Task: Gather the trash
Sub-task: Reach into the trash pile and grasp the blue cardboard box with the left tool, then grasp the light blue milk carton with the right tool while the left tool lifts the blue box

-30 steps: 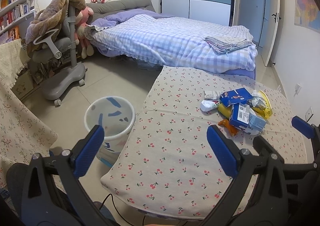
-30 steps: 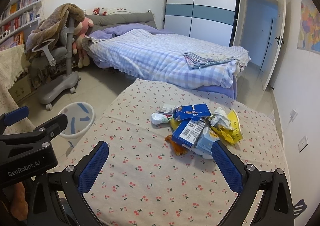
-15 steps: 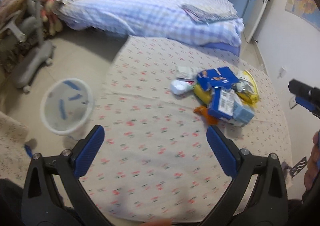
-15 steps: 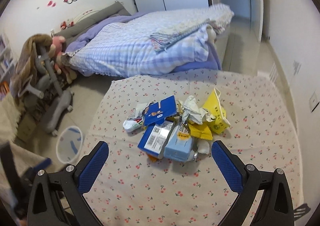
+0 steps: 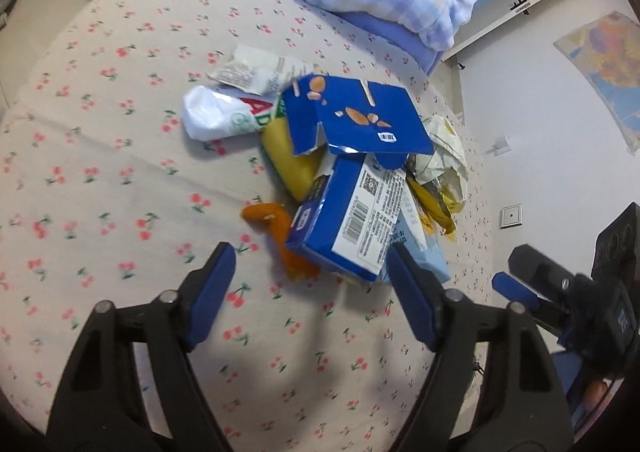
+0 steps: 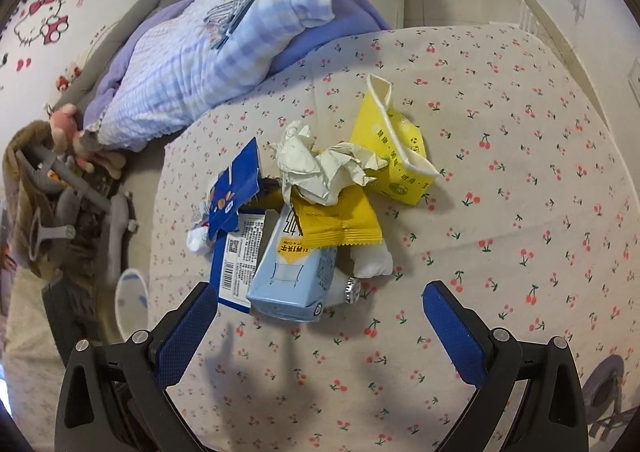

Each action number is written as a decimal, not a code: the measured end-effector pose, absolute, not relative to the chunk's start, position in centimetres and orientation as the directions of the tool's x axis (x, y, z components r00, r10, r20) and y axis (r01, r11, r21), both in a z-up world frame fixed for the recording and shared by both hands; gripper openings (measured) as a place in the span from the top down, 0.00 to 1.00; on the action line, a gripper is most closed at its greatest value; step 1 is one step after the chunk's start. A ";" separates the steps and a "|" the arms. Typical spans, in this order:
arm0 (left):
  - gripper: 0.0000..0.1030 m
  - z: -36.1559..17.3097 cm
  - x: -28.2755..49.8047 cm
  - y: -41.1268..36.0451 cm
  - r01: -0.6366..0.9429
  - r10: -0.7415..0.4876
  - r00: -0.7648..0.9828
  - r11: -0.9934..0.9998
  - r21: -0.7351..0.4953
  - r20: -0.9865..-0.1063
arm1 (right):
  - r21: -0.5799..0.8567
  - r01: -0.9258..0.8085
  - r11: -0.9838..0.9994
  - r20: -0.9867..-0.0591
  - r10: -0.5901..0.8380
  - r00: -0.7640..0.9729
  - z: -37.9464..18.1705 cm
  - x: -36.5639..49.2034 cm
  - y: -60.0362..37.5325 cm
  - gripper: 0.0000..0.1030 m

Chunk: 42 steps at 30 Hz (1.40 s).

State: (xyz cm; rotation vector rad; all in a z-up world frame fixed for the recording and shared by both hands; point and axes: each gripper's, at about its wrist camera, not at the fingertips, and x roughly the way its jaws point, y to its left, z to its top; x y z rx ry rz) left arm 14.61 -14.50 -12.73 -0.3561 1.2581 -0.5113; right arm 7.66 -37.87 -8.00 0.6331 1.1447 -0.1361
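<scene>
One heap of trash (image 5: 344,171) sits mid-table (image 5: 100,179) on a cherry-print cloth: two blue cartons (image 5: 352,223), one pale-blue milk carton (image 6: 292,276), one crumpled white paper (image 6: 320,167), a yellow wrapper (image 6: 336,219), a yellow box (image 6: 396,155) and an orange scrap (image 5: 280,228). The left gripper (image 5: 310,284) hovers at the pile's near edge, fingers closing yet clear of everything, the orange scrap between them. The right gripper (image 6: 320,316) hangs spread wide and empty, just short of the milk carton.
</scene>
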 end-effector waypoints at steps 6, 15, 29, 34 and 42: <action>0.49 -13.5 14.9 -15.1 0.161 -0.554 0.211 0.832 -0.530 -0.805 | 0.392 0.390 0.833 -0.882 0.221 0.416 -7.7 8.7 -36.8 0.00; 0.70 -13.0 15.1 -15.1 0.172 -0.564 0.243 0.826 -0.537 -0.789 | 0.400 0.474 0.784 -0.883 0.193 0.428 -8.1 8.7 -39.2 0.00; 0.73 -10.9 13.6 -13.5 0.212 -0.607 0.277 0.794 -0.569 -0.744 | 0.390 0.457 0.799 -0.898 0.221 0.381 -10.4 10.2 -38.2 0.01; 0.73 -10.0 13.0 -11.9 0.219 -0.622 0.284 0.783 -0.582 -0.730 | 0.345 0.433 0.833 -0.908 0.179 0.379 -10.0 11.1 -37.6 0.03; 0.73 -7.8 11.6 -8.1 0.242 -0.625 0.309 0.780 -0.576 -0.717 | 0.144 0.546 0.825 -0.924 -0.085 0.372 -11.4 12.3 -42.8 0.07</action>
